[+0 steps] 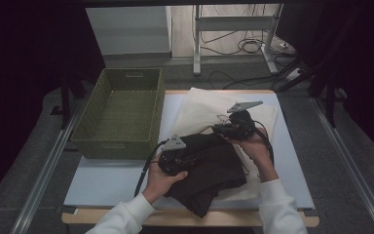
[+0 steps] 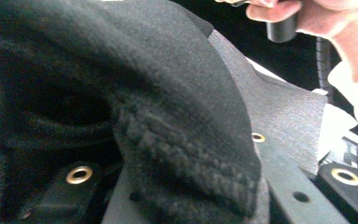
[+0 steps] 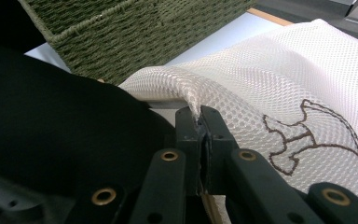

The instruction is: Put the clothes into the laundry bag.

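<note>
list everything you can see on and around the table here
dark folded cloth garment: one, black-brown, front middle of the table, lying over the near part of the mesh bag
white mesh laundry bag: one, cream-white with a brown stitched motif, centre of the table
woven rectangular basket: one, olive green, left side of the table, nothing visible inside
table with pale blue top: one, wood edge showing at the front
metal frame legs: grey, on the floor beyond the table, with black cables nearby
left gripper: black, buried in the dark garment; jaws hidden
right gripper: black, shut on an edge of the mesh bag
hands and white sleeves: two, from the bottom
</note>
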Demonstrator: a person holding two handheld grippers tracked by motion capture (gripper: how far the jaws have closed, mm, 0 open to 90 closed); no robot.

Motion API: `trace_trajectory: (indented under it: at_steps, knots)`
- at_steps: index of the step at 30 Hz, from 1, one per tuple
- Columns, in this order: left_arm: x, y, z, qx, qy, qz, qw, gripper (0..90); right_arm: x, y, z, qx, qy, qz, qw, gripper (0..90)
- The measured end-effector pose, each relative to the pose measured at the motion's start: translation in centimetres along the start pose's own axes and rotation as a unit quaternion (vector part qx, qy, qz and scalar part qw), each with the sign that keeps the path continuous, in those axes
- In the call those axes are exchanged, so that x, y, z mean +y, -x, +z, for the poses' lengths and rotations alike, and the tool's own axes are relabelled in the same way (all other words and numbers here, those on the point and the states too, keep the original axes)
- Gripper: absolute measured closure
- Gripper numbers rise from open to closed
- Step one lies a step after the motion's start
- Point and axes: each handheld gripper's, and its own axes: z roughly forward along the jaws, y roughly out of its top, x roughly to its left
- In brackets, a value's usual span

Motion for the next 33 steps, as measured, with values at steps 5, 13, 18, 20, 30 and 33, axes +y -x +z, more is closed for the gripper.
trace_trajectory:
  at_steps: [5, 13, 18, 20, 30, 33]
  knots:
    - [0.3, -0.2, 0.6, 0.017, 0.003, 0.004, 0.9998, 78.8, 0.0, 0.0, 0.0, 0.001, -0.003, -0.002, 1.0000, 86.8]
    - [1.2, -1.0, 1.9, 0.044, -0.010, 0.016, 0.9989, 78.8, 0.0, -0.5, 0.1, 0.004, -0.009, -0.007, 0.9999, 87.1]
    - [1.4, -1.3, 2.5, 0.051, -0.012, 0.015, 0.9985, 78.7, 0.1, -0.7, 0.1, 0.001, -0.012, -0.011, 0.9999, 87.1]
    - [1.5, -1.3, 2.8, 0.058, -0.012, 0.018, 0.9981, 78.6, 0.1, -0.7, 0.1, 0.002, -0.012, -0.010, 0.9999, 87.1]
    - [2.3, -1.7, 4.1, 0.068, -0.018, 0.019, 0.9973, 78.6, 0.1, -0.7, -0.1, 0.004, -0.010, -0.007, 0.9999, 87.2]
    - [2.7, -1.5, 4.3, 0.076, -0.018, 0.027, 0.9966, 78.6, 0.1, -0.7, -0.2, 0.005, -0.006, -0.005, 1.0000, 87.2]
